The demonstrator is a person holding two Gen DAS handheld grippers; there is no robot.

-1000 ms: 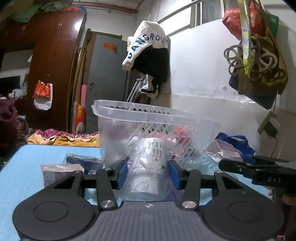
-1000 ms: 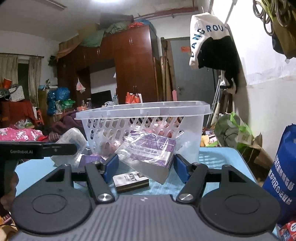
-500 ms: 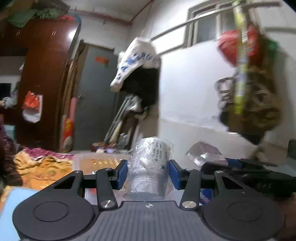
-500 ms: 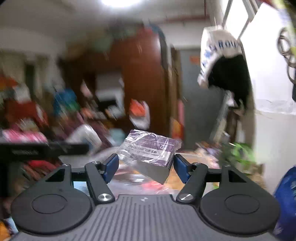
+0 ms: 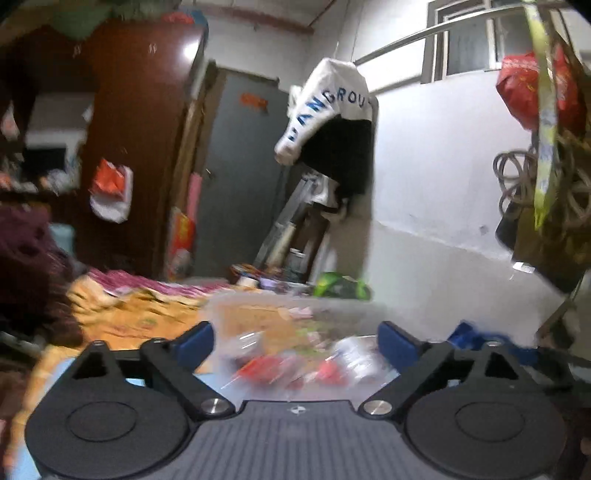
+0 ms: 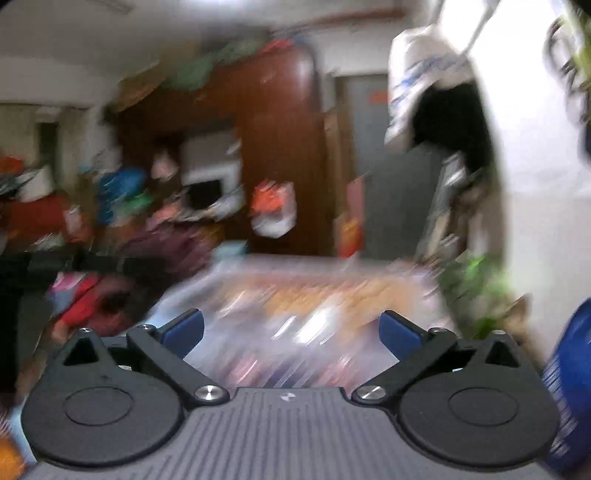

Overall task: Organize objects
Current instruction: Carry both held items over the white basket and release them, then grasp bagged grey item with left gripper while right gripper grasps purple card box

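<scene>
We find the left gripper (image 5: 297, 341) with jaws just sprung wide, empty, above the clear perforated plastic basket (image 5: 258, 314), its blurred contents below. The right gripper (image 6: 291, 332) likewise gapes, holding nothing. We advise lifting both straight up, clear of the rim.

We see a cluttered room with a white wall (image 5: 436, 155) on the right and a barred window (image 5: 476, 40) high in it. A dark red wardrobe (image 5: 136, 140) stands at the left beside a grey door (image 5: 236, 173). A white and black garment (image 5: 332, 122) hangs from a rail (image 5: 402, 40). Bags (image 5: 546, 155) and coiled cable (image 5: 509, 184) hang on the wall. Bright ceiling light (image 6: 266, 3) glares above; the right view is badly blurred.
</scene>
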